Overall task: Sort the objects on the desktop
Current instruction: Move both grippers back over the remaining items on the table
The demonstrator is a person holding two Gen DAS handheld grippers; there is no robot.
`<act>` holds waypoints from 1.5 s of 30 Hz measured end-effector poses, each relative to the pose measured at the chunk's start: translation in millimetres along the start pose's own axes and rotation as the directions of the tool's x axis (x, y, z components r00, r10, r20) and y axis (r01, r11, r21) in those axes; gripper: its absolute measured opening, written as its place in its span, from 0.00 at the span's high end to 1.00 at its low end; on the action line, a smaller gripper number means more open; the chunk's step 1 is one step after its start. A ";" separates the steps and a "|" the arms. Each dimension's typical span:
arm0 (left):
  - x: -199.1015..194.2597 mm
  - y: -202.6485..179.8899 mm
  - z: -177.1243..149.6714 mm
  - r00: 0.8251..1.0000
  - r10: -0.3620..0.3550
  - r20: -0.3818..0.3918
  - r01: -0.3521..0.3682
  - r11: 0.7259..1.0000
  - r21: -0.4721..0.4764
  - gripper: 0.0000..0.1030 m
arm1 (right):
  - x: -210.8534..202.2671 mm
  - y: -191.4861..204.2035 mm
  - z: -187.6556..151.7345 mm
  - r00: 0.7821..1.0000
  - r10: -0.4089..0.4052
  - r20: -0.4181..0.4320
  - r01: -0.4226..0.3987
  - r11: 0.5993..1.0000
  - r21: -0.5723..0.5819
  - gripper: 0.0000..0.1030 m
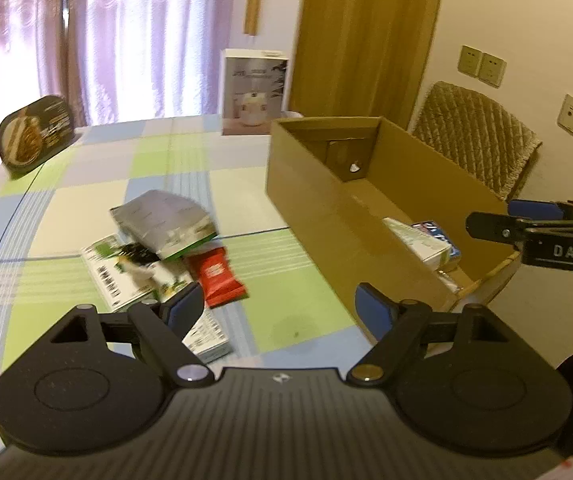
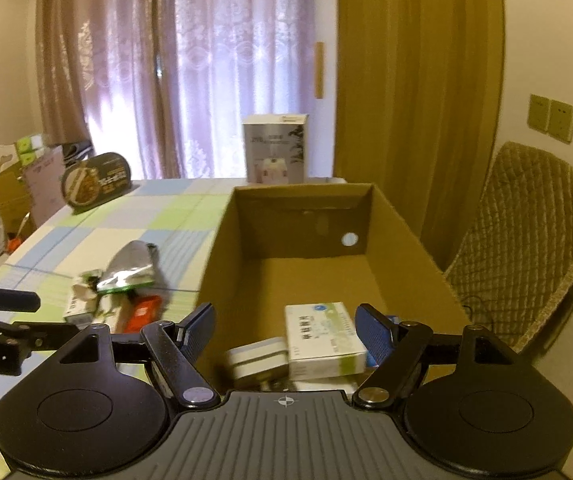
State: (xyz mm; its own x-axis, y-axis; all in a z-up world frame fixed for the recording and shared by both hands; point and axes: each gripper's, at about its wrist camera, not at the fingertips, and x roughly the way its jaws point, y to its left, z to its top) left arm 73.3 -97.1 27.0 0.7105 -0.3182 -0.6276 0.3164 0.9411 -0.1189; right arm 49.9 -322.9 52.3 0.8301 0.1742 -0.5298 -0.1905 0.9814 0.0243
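My left gripper (image 1: 280,308) hovers open above the checked tablecloth, with nothing between its fingers. Just beyond its left finger lies a pile: a silver pouch (image 1: 162,220), a red packet (image 1: 216,278) and white-green boxes (image 1: 126,276). An open cardboard box (image 1: 318,208) stands to the right and holds a white box (image 1: 418,240) and a blue item (image 1: 440,236). My right gripper (image 2: 286,320) is open over the near end of the cardboard box (image 2: 222,264). A white-green medicine box (image 2: 322,336) and a blurred white-grey box (image 2: 258,360) lie below it. The pile (image 2: 126,280) shows to the left.
A tall white appliance carton (image 1: 254,92) stands at the table's far edge, and a dark oval food sign (image 1: 34,136) at the far left. A quilted chair (image 2: 526,240) sits right of the cardboard box. Clutter (image 2: 2,184) is stacked beyond the table's left side.
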 end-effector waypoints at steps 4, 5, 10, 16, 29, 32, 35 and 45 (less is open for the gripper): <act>-8.1 17.2 -8.7 1.000 0.025 -0.006 -0.025 0.999 -0.032 0.22 | 0.2 16.6 -0.7 1.000 0.024 -0.006 -0.024 1.000 -0.018 0.26; -10.4 21.2 -11.0 0.999 0.032 -0.007 -0.032 0.999 -0.039 0.22 | -0.1 20.9 -1.1 1.000 0.030 -0.006 -0.030 0.999 -0.022 0.25; -21.2 40.5 -21.9 0.998 0.064 -0.011 -0.064 0.995 -0.076 0.21 | 0.6 44.4 -0.5 0.997 0.071 -0.014 -0.071 0.996 -0.054 0.24; -29.5 60.8 -28.8 0.995 0.099 -0.014 -0.100 0.989 -0.107 0.20 | 4.4 70.0 0.5 0.993 0.120 -0.025 -0.121 0.989 -0.085 0.20; -41.0 104.7 -43.3 0.983 0.179 -0.032 -0.182 0.970 -0.161 0.18 | 14.5 113.5 -5.4 0.983 0.175 -0.053 -0.181 0.968 -0.176 0.15; -40.4 113.3 -43.7 0.979 0.199 -0.037 -0.202 0.965 -0.167 0.18 | 16.6 123.6 -5.5 0.981 0.187 -0.052 -0.194 0.961 -0.199 0.15; -39.0 120.4 -44.4 0.977 0.210 -0.041 -0.214 0.962 -0.169 0.17 | 20.2 134.9 -6.0 0.977 0.205 -0.057 -0.213 0.952 -0.220 0.15; -20.9 140.0 -45.3 0.974 0.221 -0.060 -0.227 0.961 -0.154 0.17 | 51.9 168.8 -22.5 0.959 0.254 -0.124 -0.280 0.918 -0.281 0.15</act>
State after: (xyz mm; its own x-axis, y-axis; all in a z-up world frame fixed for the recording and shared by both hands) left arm 74.2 46.5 -11.4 0.7240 -0.0952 -0.6832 0.0457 0.9949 -0.0902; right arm 49.0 -149.9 9.8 0.6829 0.4068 -0.6068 -0.5542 0.8296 -0.0676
